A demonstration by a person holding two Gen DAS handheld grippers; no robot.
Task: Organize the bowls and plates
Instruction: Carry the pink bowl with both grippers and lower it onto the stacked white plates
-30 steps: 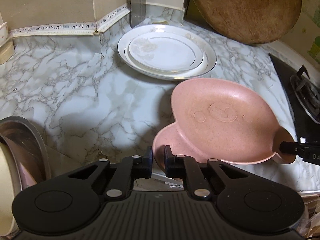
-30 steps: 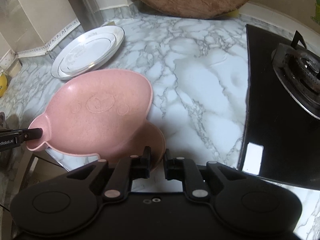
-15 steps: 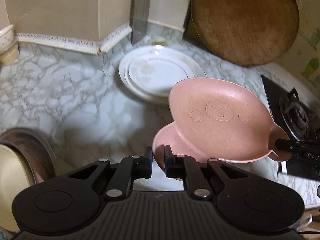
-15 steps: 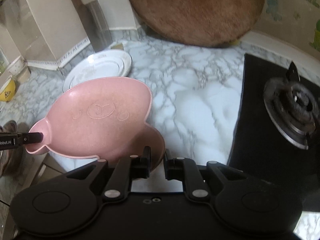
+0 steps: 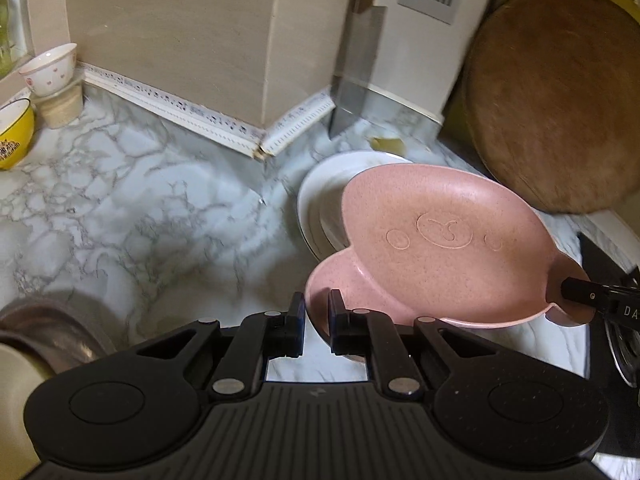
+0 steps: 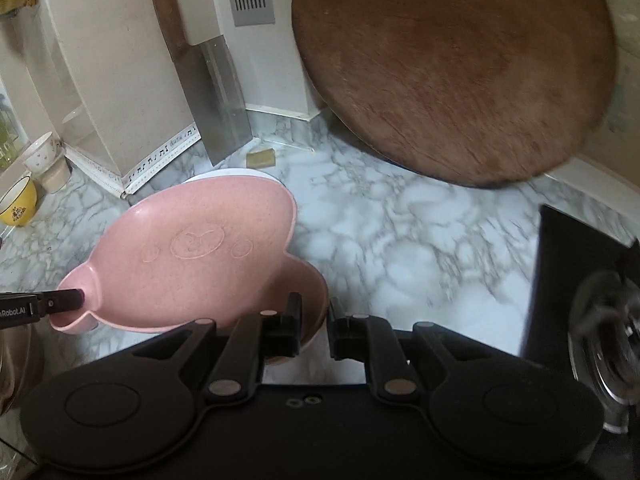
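Note:
A pink bear-shaped plate [image 5: 440, 240] hangs tilted in the air, held by its two ear lobes. My left gripper [image 5: 317, 308] is shut on the near ear rim in the left wrist view. My right gripper [image 6: 314, 314] is shut on the other ear, and the pink plate [image 6: 192, 248] stretches to its left. Each view shows the other gripper's fingers: the right one's [image 5: 576, 294] and the left one's [image 6: 64, 300]. A stack of white plates [image 5: 320, 204] lies on the marble counter, partly hidden under the pink plate; only a sliver of the white plates [image 6: 224, 174] shows in the right wrist view.
A round wooden board [image 6: 452, 72] and a cleaver [image 6: 216, 92] lean on the back wall. A black gas stove [image 6: 580, 280] is at the right. A yellow bowl [image 5: 12, 136], a small white bowl [image 5: 50, 68] and a metal basin [image 5: 52, 332] stand at the left.
Both grippers have risen and carried the pink plate toward the back wall. It now overlaps the white plates, which earlier lay in full view beyond it.

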